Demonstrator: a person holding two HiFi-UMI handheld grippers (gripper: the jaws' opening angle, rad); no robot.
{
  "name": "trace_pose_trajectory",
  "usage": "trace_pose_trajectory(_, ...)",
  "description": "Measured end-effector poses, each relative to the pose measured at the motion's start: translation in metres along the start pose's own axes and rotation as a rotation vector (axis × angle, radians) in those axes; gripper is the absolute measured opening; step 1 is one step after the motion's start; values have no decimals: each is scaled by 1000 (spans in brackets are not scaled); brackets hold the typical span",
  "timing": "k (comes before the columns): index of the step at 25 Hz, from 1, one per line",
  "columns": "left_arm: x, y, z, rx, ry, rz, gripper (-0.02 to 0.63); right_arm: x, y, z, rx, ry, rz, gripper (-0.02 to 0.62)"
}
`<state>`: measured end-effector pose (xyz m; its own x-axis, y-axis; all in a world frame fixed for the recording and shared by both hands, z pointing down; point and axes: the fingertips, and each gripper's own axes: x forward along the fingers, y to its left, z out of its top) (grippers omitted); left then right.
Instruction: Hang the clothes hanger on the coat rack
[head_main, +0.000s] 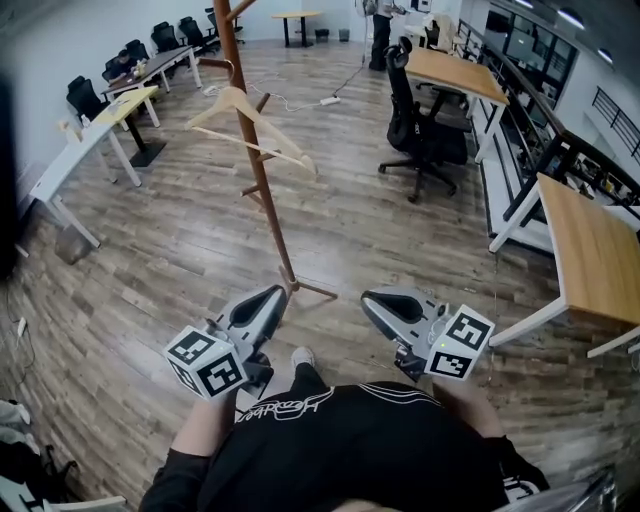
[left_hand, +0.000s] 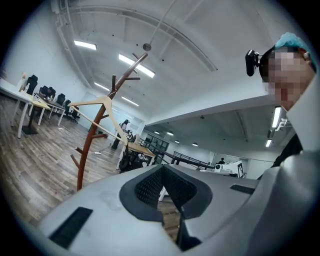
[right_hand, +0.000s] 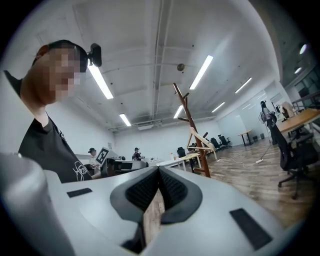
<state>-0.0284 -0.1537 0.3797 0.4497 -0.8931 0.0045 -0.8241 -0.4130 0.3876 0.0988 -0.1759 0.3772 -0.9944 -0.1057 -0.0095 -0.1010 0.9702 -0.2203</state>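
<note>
Room: wood-plank floor (head_main: 180, 260); desks (head_main: 590, 240) at edges
Left gripper (head_main: 272, 296): near left; jaws clenched together
Right gripper (head_main: 372, 298): near right; jaws clenched together
Coat rack (head_main: 262, 180): centre, just beyond both
Clothes hanger (head_main: 250, 125): farther; hung on rack's left branch

Support surface: a wood-plank floor (head_main: 180, 250) filled the head view. A brown wooden coat rack (head_main: 258, 170) stood on it at upper centre, its feet spread on the planks. A pale wooden clothes hanger (head_main: 240, 115) hung from one of its pegs, clear of the floor. A black office chair (head_main: 425, 130) stood on its castors at upper right, beside a wood-topped desk (head_main: 455, 75). A second wood-topped desk (head_main: 590, 250) stood at the right edge. A white desk (head_main: 80, 140) stood at the left. A white power strip (head_main: 330, 101) lay on the planks near top centre, cable trailing.
</note>
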Motion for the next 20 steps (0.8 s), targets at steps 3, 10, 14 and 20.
trace_pose_trajectory(3, -1, -14, -4, 4, 8, -11, 8, -11, 9, 1, 6, -10, -1, 38)
trace_pose_trajectory(10, -6, -34, -14, 11, 31, -33, 8, -23, 23, -8, 26, -4, -13, 38)
trace_pose_trajectory(14, -17, -35, -17, 0, 25, -19, 8, -23, 31, -14, 32, 12, -6, 38)
trace_pose_trajectory(20, -29, -30, -17, -13, 8, 10, 8, -15, 36, -20, 35, 37, 16, 38)
